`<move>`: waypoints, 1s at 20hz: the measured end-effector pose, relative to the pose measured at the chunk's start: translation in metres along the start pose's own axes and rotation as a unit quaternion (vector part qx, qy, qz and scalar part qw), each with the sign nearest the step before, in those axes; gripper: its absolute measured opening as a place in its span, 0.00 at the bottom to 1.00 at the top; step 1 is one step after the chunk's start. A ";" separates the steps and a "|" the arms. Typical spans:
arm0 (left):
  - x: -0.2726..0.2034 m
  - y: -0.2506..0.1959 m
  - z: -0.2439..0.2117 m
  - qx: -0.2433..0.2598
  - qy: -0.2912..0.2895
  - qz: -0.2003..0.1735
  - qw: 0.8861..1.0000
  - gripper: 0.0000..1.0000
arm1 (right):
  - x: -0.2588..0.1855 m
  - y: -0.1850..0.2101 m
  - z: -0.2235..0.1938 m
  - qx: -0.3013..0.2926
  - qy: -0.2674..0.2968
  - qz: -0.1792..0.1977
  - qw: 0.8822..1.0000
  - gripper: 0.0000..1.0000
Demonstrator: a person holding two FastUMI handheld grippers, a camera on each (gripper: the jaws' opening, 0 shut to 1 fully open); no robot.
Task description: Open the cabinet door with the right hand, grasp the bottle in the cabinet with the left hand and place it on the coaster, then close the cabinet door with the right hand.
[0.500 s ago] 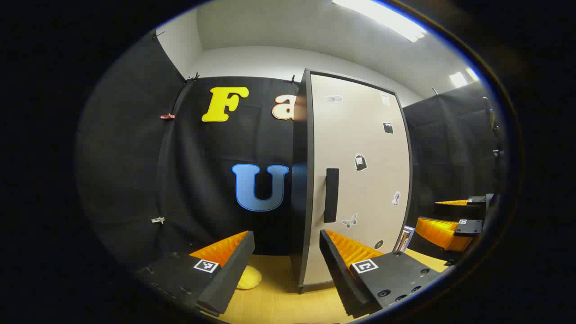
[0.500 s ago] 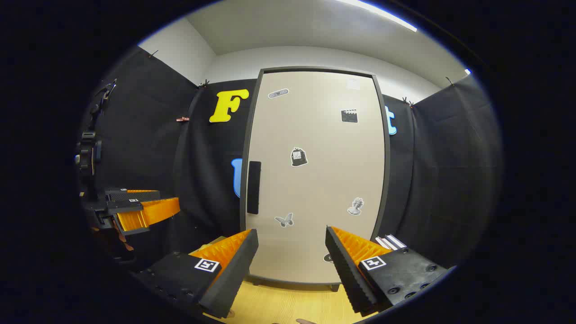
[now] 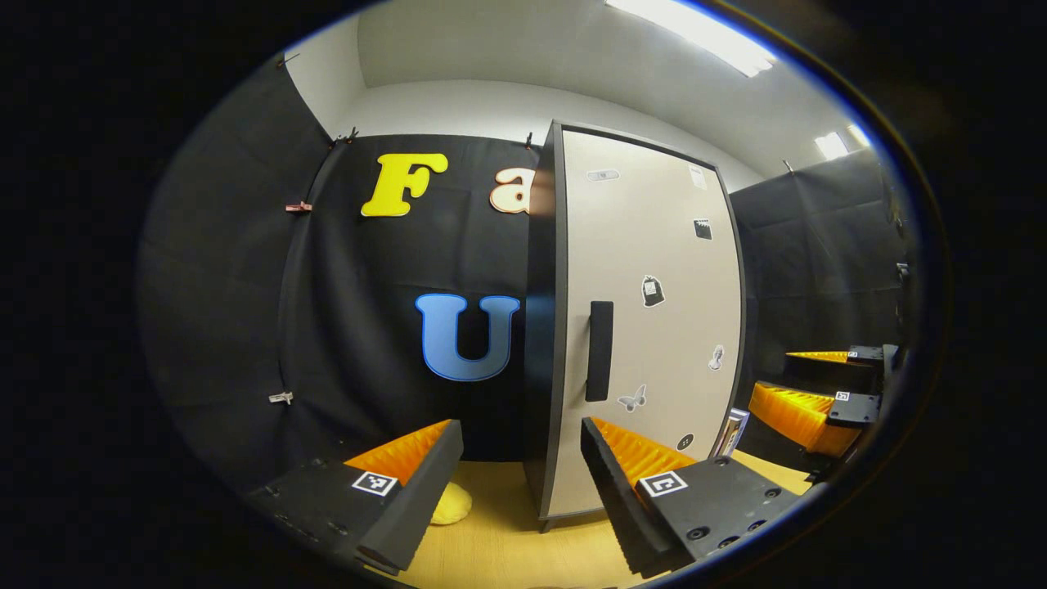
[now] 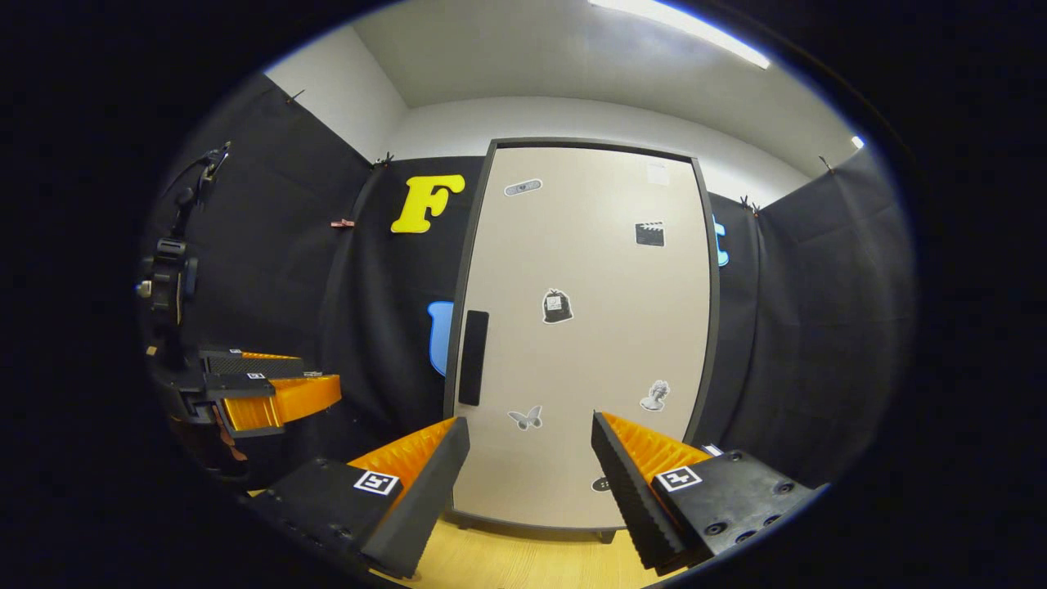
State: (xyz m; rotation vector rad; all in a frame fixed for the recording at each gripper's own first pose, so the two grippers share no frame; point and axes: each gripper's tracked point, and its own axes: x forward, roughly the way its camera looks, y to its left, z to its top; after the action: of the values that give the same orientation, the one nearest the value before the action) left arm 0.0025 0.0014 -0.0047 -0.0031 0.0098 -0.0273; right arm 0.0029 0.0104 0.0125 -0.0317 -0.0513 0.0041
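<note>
First step in hand, cabinet door closed with the bottle presumably hidden behind it, coaster on the table, right gripper and left gripper both spread and empty; next, right jaws onto the handle.

Both views are evenly and brightly lit from above by long ceiling light panels, which burn out to pure white with a faint blue fringe where they meet the rim of the round picture. The pale cabinet door takes the light flatly with no glare, while the black cloth wall swallows it and goes murky toward the sides, and a soft shadow lies on the wooden tabletop under the cabinet's foot. The fisheye lens bows straight edges outward, most strongly near the rim; focus is sharp in the middle, and the near gripper fingers at the bottom look slightly soft.
</note>
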 end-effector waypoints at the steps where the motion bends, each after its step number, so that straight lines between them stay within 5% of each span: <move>1: 0.001 0.001 0.000 -0.001 0.000 0.000 1.000 0.92 | 0.001 -0.002 0.001 0.003 -0.002 -0.002 1.000 0.98; 20: 0.007 0.036 -0.012 -0.016 0.008 0.013 1.000 0.92 | 0.060 0.042 0.005 0.021 -0.007 0.042 0.999 0.97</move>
State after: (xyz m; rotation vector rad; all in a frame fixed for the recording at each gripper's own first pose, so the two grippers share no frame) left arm 0.0102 0.0367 -0.0171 -0.0341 0.0265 -0.0007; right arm 0.0629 0.0528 0.0197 0.0085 -0.0646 0.0898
